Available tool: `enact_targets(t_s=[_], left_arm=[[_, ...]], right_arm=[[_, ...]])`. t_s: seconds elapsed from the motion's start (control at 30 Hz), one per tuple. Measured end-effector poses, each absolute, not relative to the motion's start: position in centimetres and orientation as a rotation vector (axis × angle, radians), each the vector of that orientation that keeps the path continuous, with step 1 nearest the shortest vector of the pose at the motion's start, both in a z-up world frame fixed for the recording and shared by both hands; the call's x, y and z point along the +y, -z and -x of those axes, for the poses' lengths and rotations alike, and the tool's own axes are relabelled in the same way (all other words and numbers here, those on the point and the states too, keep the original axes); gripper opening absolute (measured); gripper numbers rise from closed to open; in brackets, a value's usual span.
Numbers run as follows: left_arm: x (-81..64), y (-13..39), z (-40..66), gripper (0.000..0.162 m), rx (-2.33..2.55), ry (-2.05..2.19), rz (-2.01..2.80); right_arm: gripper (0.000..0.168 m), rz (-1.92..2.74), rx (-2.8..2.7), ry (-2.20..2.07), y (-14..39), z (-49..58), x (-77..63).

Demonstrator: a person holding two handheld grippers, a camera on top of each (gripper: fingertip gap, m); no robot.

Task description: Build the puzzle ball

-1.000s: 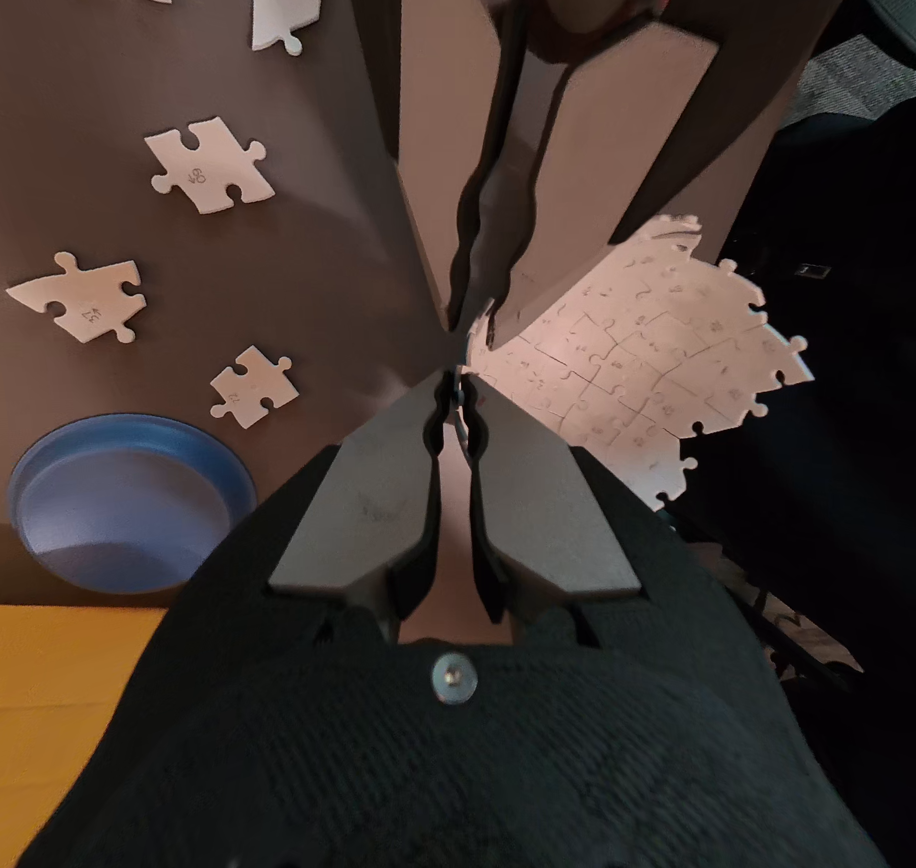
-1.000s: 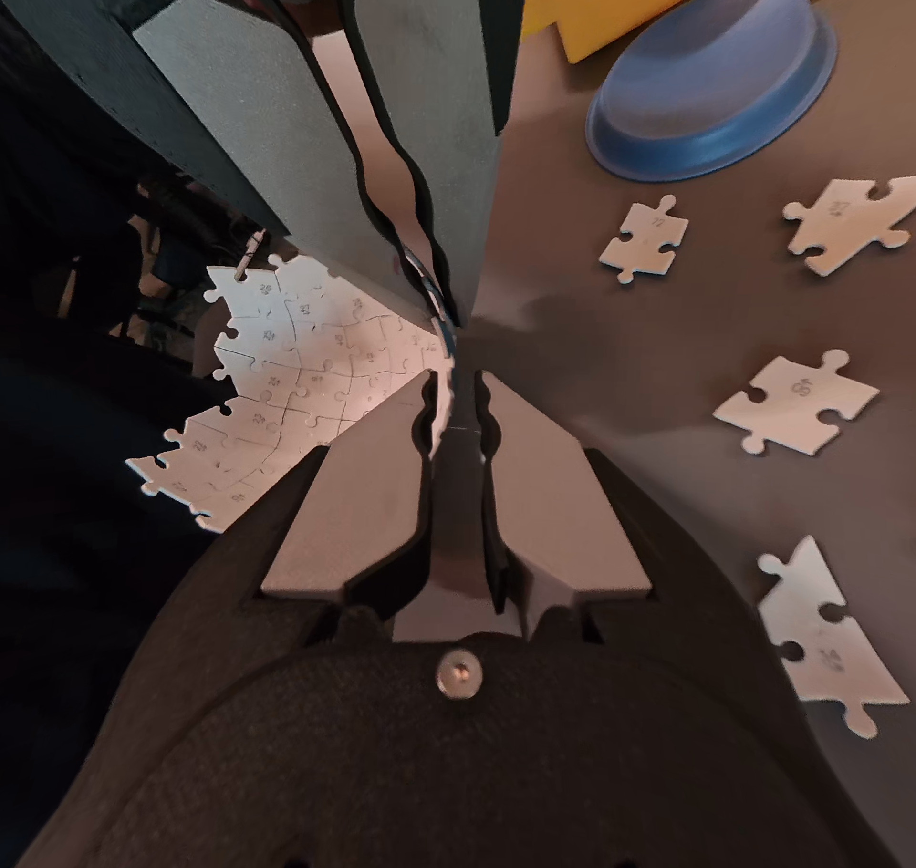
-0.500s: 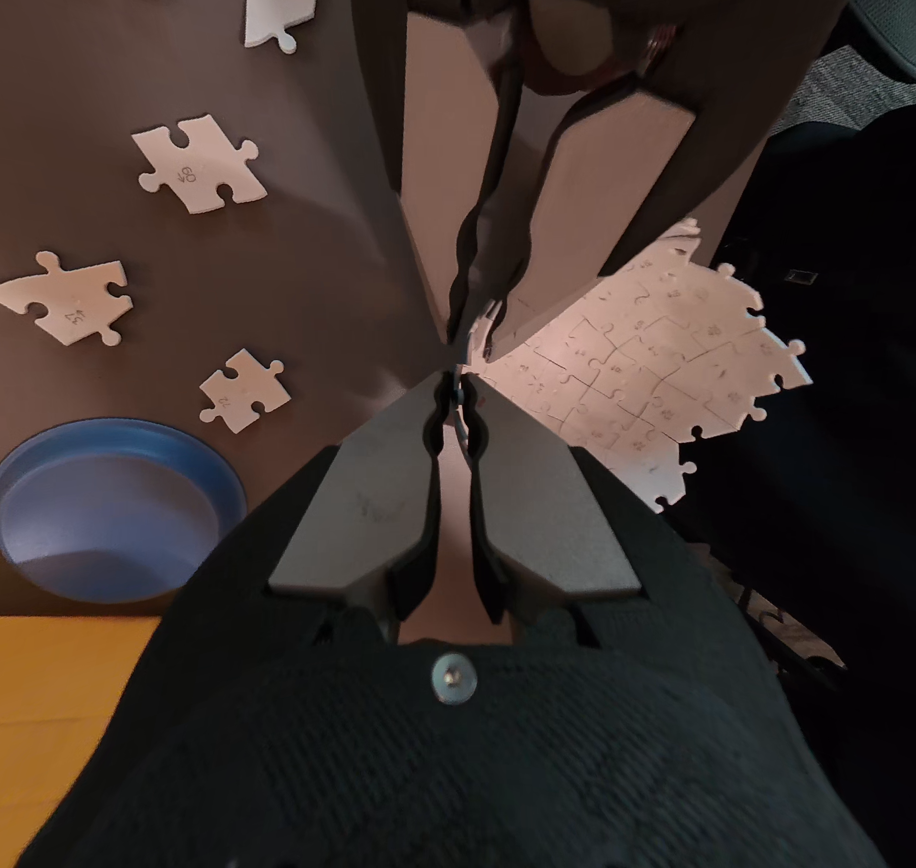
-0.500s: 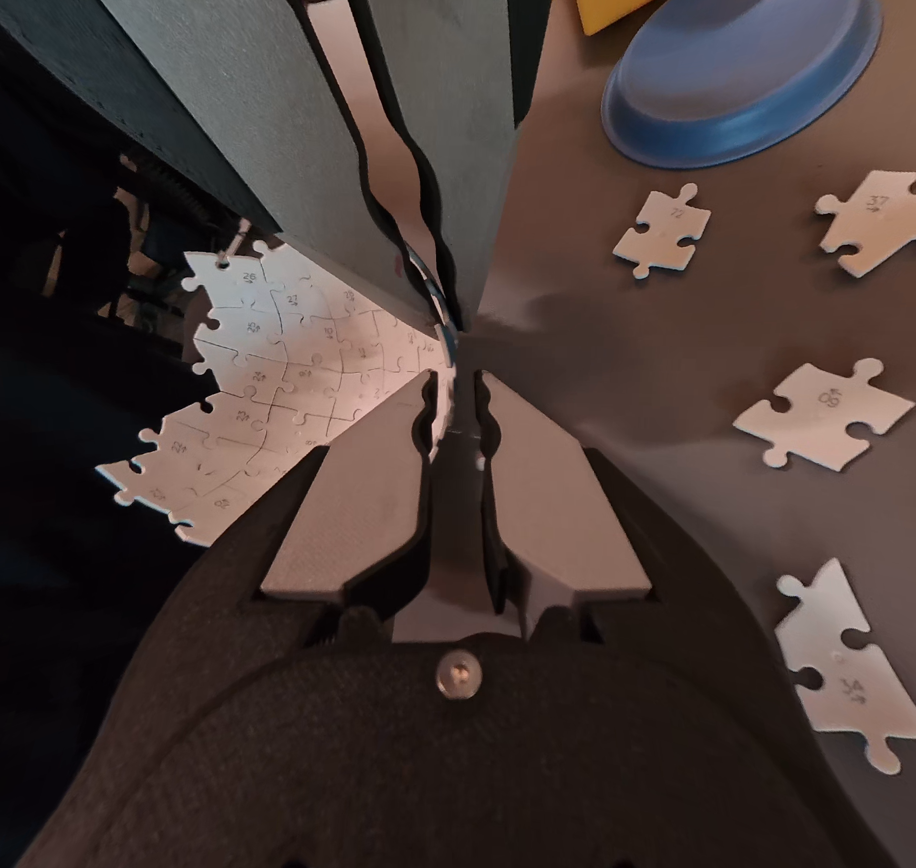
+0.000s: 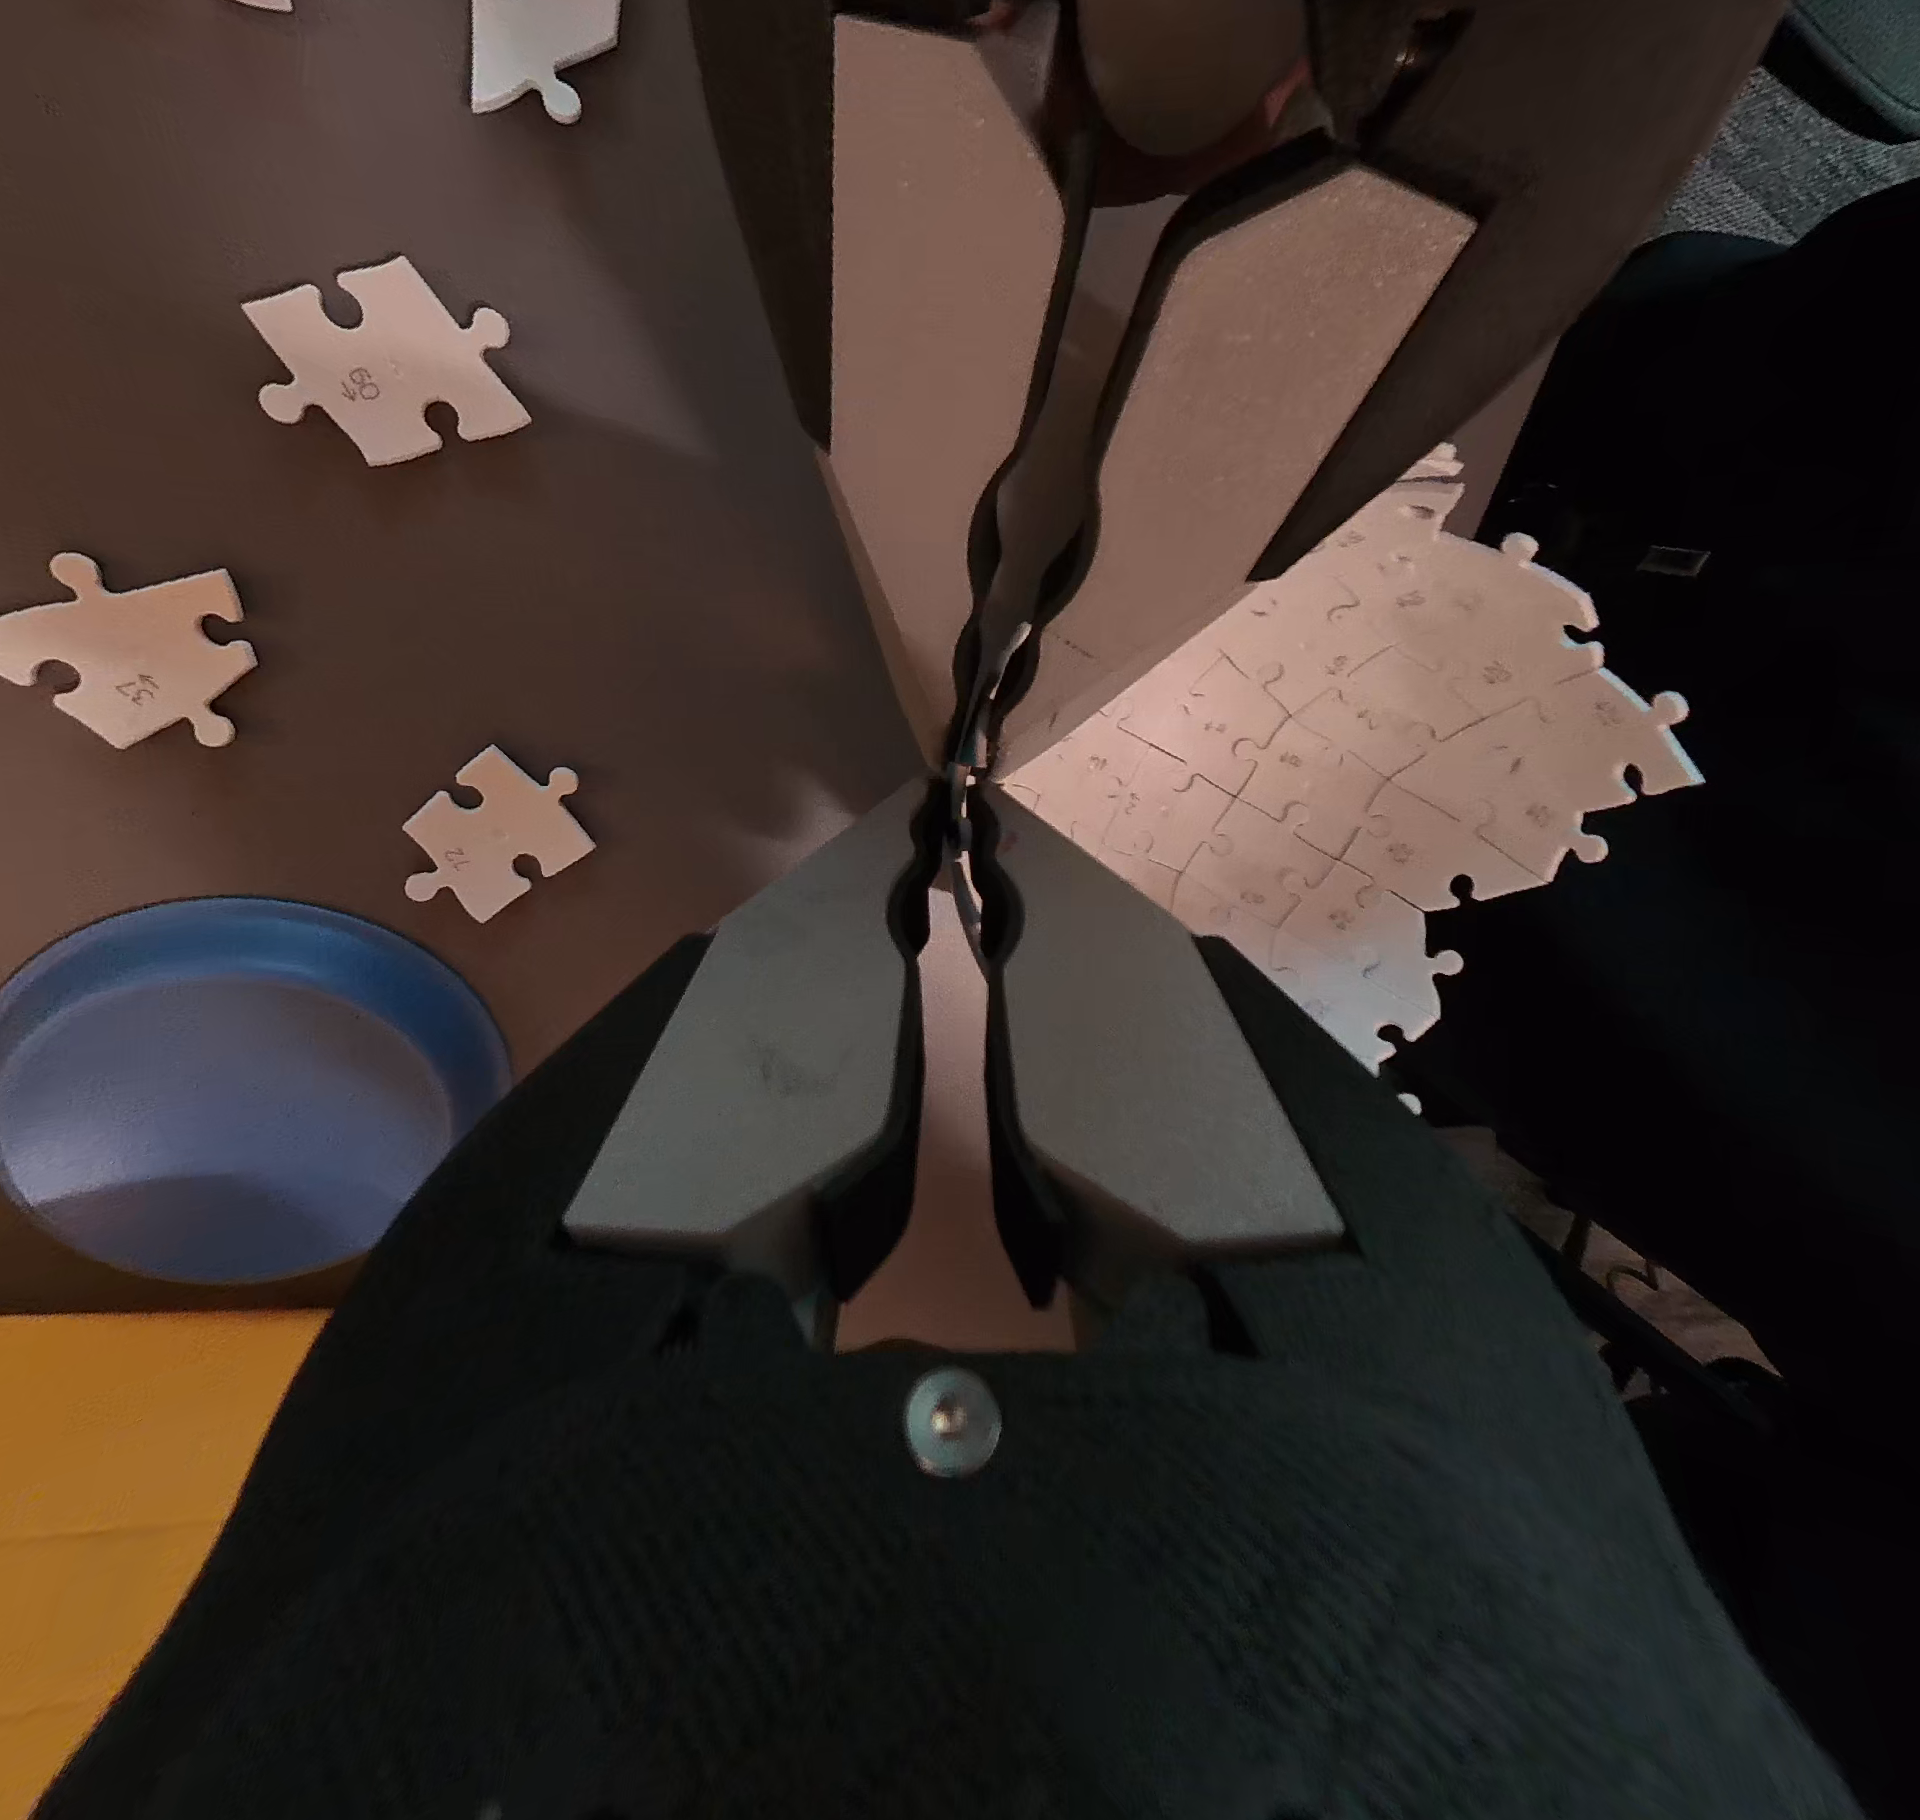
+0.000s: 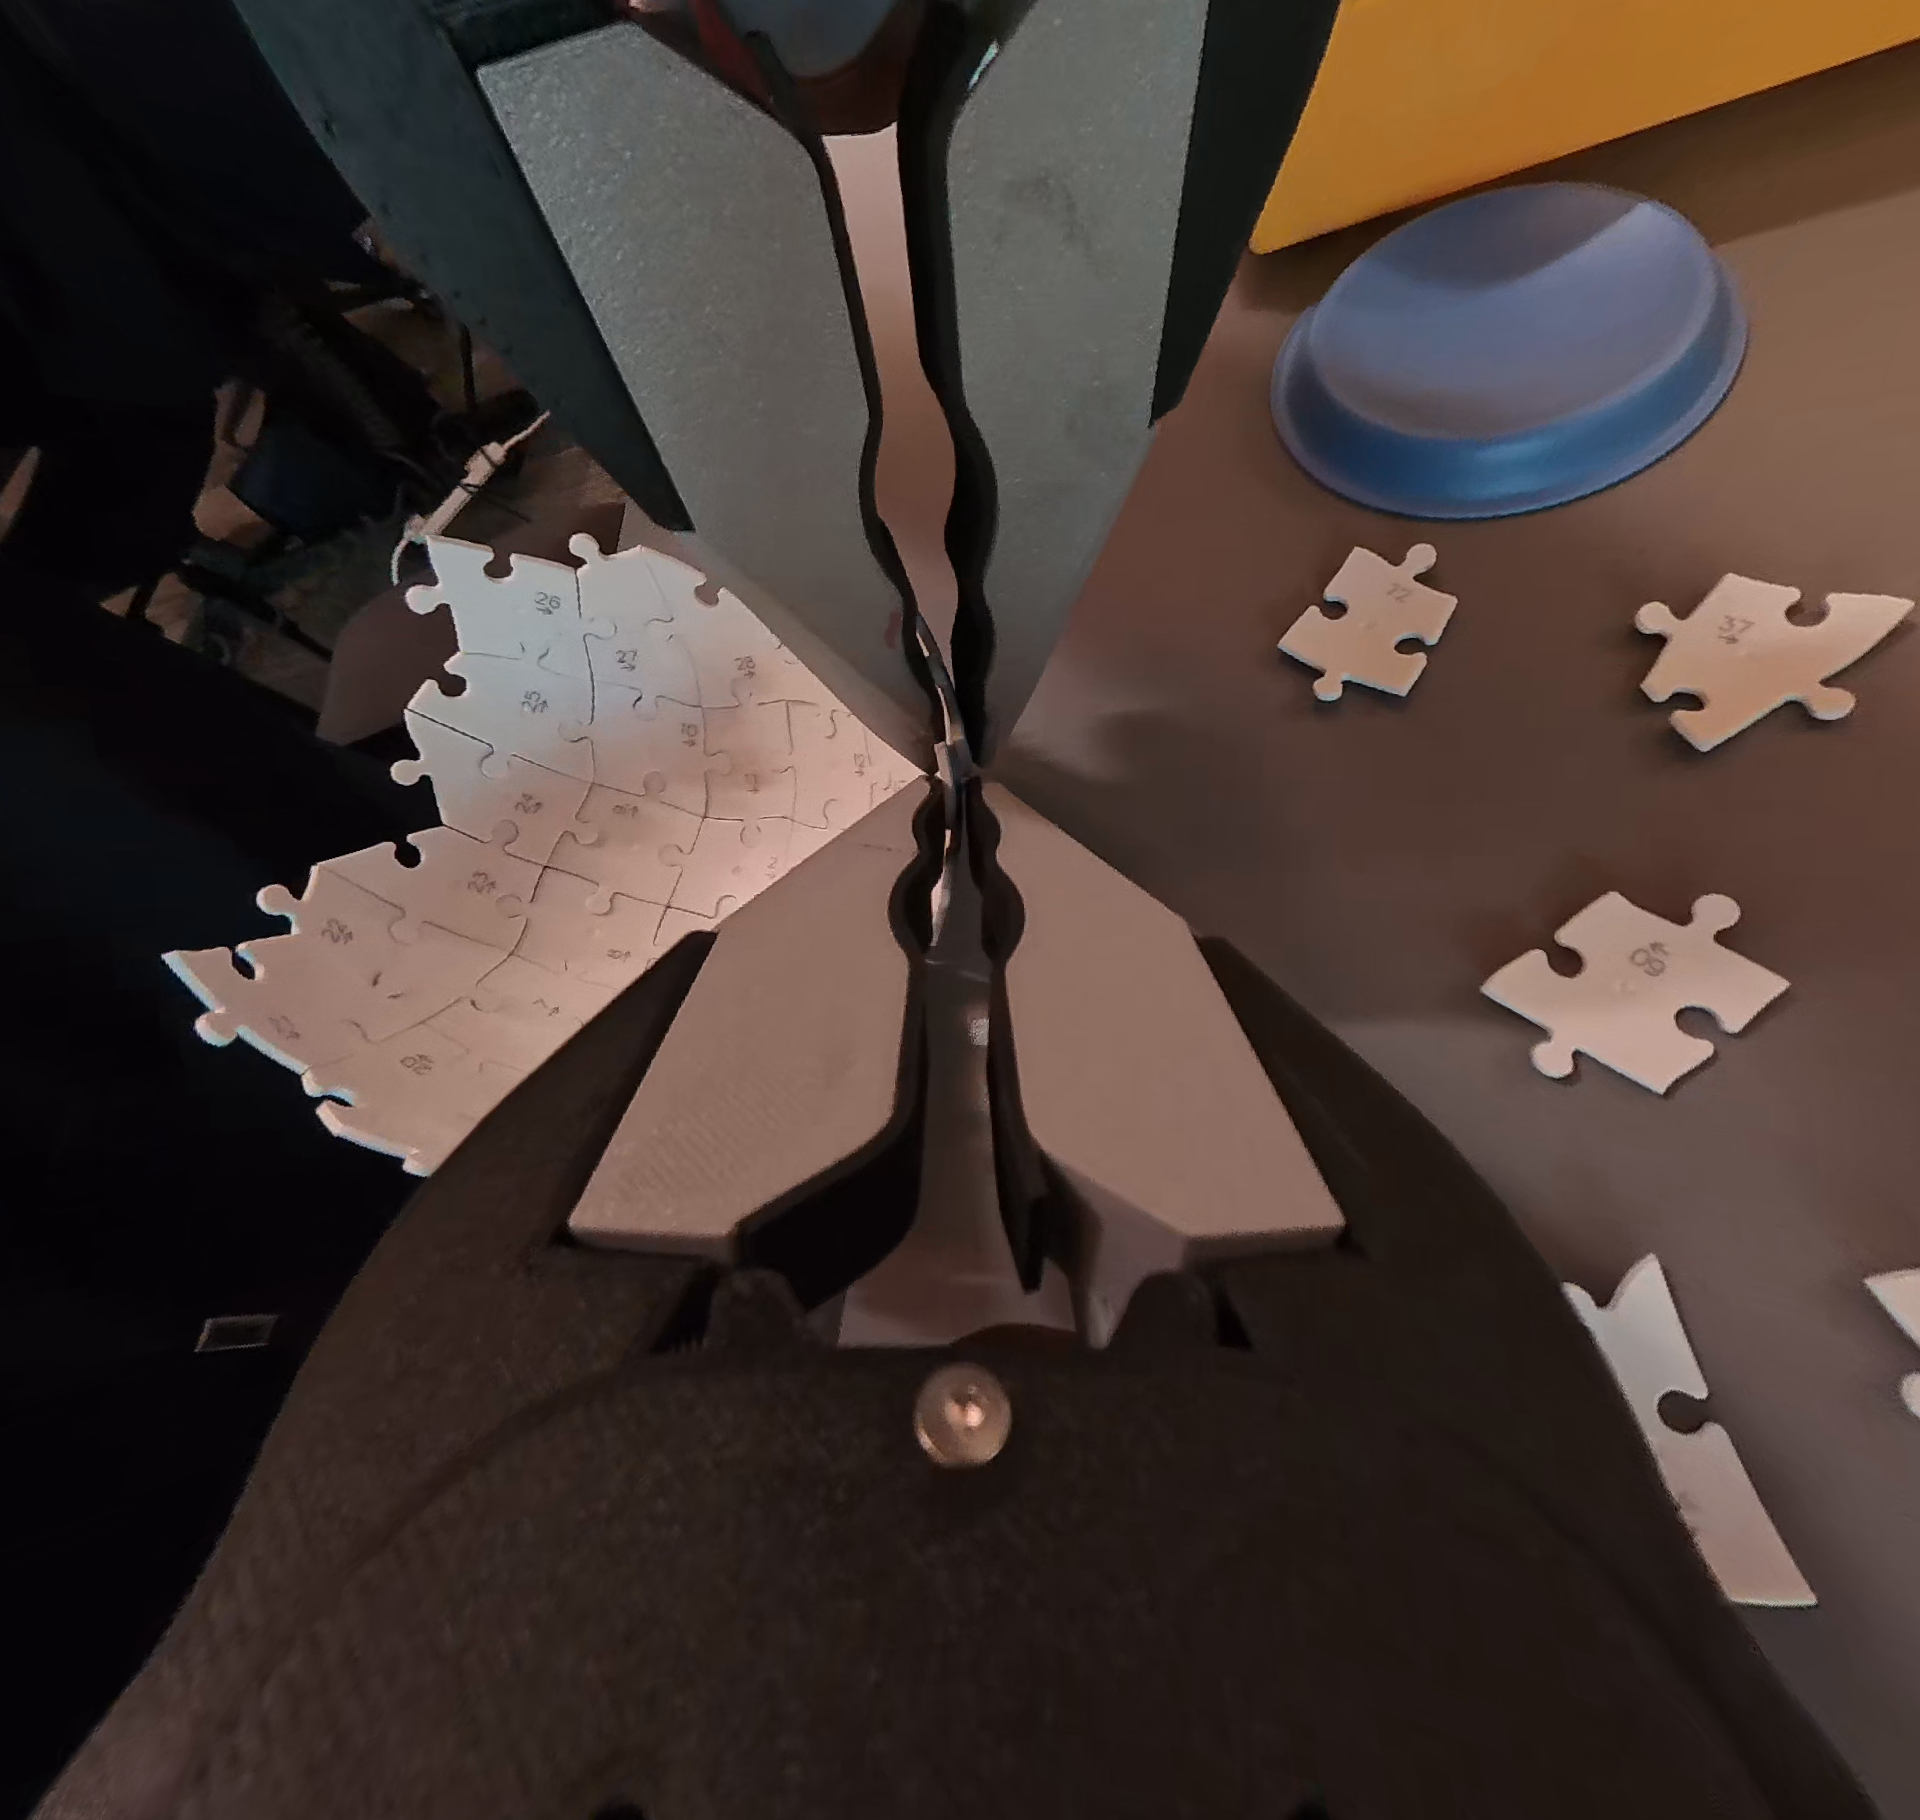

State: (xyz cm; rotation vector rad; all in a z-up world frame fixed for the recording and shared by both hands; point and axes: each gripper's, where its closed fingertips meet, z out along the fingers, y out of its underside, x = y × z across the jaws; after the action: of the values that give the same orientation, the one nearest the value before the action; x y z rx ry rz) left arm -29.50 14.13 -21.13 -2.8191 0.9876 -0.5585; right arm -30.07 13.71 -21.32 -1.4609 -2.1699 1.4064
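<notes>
The partly built puzzle ball (image 5: 1351,762) is a curved white shell of joined pieces, held in the air beyond the table's edge. It also shows in the right wrist view (image 6: 582,814). My left gripper (image 5: 956,804) is shut on the shell's thin edge. My right gripper (image 6: 956,804) is shut on the same edge from the opposite side, tip to tip with the left. In each view the other gripper reaches in from the top. The exact spot that the tips pinch is hidden. Loose white pieces (image 5: 384,373) (image 6: 1631,991) lie on the dark table.
A blue dish (image 5: 229,1084) (image 6: 1507,357) sits on the table (image 5: 623,544) beside a yellow box (image 6: 1558,35) (image 5: 125,1458). Several more loose pieces (image 5: 499,830) (image 6: 1371,622) (image 6: 1766,658) lie scattered between them. Dark floor and cables lie beyond the table edge. The grippers are tip to tip, or close to it. The blue dish (image 6: 1507,357) is about 15 cm from both grippers' fingertips.
The right gripper's jaws have closed further onto the shell's edge. The two grippers have swung into a straighter head-on line. The shell has tilted slightly with them.
</notes>
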Motion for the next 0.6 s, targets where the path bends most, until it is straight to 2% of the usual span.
enact_targets(t_s=[0.6], left_arm=[[13.64,20.57,29.85,0.003,0.976,0.558,2.818]], right_arm=[[0.000,1.440,-2.169,-1.419,21.17,30.08,13.48]])
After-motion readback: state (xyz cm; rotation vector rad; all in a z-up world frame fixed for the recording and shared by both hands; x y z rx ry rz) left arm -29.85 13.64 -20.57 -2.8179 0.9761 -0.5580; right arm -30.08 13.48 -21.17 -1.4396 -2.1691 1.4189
